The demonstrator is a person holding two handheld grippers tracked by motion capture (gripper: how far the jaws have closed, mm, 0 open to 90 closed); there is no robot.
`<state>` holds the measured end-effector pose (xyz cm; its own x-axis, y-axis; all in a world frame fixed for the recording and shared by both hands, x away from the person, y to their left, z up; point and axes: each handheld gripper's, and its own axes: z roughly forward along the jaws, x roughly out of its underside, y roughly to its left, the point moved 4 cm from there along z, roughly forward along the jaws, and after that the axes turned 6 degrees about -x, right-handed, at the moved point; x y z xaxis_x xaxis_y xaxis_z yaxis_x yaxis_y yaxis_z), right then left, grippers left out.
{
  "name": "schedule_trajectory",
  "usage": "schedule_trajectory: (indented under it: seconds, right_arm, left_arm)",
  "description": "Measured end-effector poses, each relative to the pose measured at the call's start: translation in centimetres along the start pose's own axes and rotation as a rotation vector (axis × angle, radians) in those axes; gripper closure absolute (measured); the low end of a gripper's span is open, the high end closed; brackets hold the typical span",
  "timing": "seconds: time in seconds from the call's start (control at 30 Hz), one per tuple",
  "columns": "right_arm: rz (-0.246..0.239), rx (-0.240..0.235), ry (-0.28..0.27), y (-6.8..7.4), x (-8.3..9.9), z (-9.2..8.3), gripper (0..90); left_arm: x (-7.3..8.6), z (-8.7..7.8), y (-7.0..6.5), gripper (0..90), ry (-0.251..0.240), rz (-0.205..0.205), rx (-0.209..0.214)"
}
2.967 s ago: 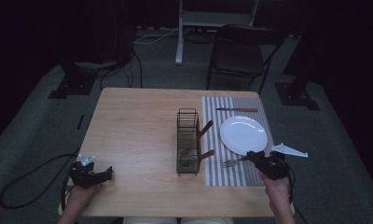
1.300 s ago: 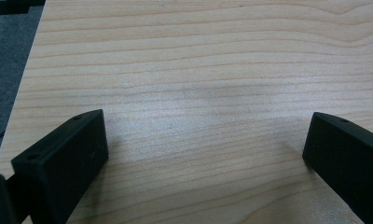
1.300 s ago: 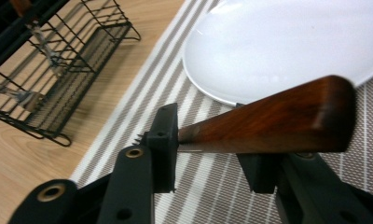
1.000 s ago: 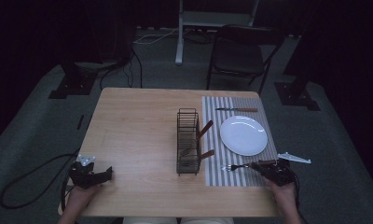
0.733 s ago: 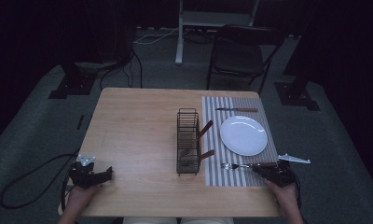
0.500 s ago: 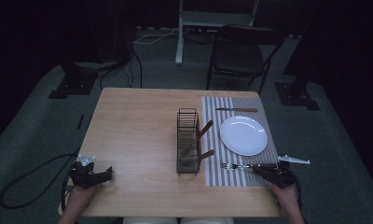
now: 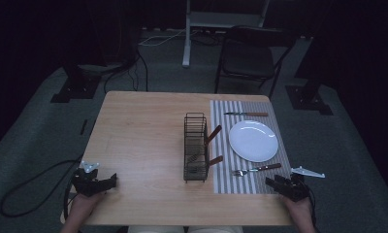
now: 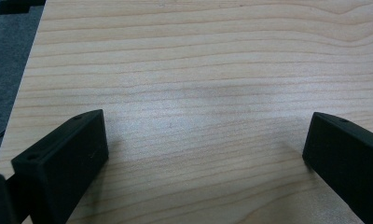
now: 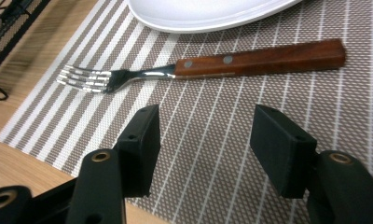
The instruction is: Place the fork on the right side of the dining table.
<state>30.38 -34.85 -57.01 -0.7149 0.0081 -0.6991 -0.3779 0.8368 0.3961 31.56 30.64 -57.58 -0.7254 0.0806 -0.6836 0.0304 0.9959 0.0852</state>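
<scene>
While the desk (image 7: 143, 131) carried a striped mat (image 7: 240, 182) at its right, the plate (image 7: 253, 141) sat on it, and the fork (image 9: 208, 65) lay just below the plate (prongs toward the rack (image 7: 196, 145)). Behind it, the right gripper (image 9: 203, 135) had just been opening, jaws apart, nothing between them. The left gripper (image 8: 205, 144) stood wide over bare wood.

High view: above the near edge, facing twelve o'clock over the pale wooden table (image 7: 143, 136). Right gripper view: close on the wood-handled steel fork (image 9: 208, 65), shared with the high view (image 7: 256, 170).
</scene>
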Motion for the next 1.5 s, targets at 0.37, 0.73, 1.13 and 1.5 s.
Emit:
schedule_trajectory:
  seconds: [0.37,0.73,1.13,1.5]
  right_arm:
    - [-0.077,0.147,-0.052,2.1,1.5,-0.2,32.6]
    - [-0.075,0.270,-0.076,2.5,2.1,-0.3,16.7]
    - [-0.078,0.419,-0.074,2.9,2.7,-0.1,12.1]
    - [-0.074,0.470,-0.099,3.0,2.8,-0.2,12.9]
  left_arm:
    - [0.0,0.0,0.0,0.4,0.000,0.000,0.000]
    - [0.0,0.0,0.0,0.4,0.000,0.000,0.000]
    - [0.0,0.0,0.0,0.4,0.000,0.000,0.000]
    - [0.0,0.0,0.0,0.4,0.000,0.000,0.000]
